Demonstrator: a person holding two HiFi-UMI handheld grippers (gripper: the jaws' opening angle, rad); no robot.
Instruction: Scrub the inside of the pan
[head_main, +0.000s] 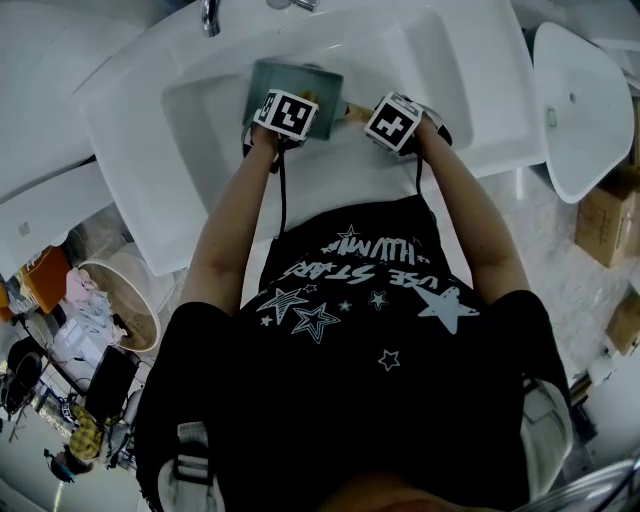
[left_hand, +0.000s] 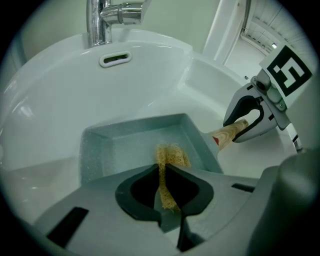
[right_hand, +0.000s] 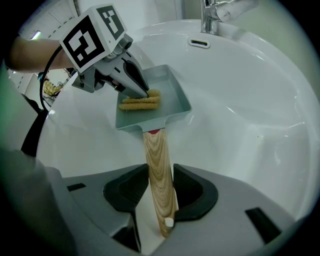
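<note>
In the white sink (head_main: 420, 60), the grey square pan (right_hand: 172, 102) lies mid-basin, its wooden handle (right_hand: 155, 145) pointing towards the sink's near edge. A tan fibrous scrubber (left_hand: 171, 156) rests on the pan floor. Firm, overlapping strokes reaching the corners would probably clean best, with the handle held rigid so the pan cannot skate across the sink. The right gripper (right_hand: 161, 172) points steeply down, jaws clamped on the handle's end. The left gripper (left_hand: 163, 172), equally steep, pinches the scrubber between nearly closed jaws.
</note>
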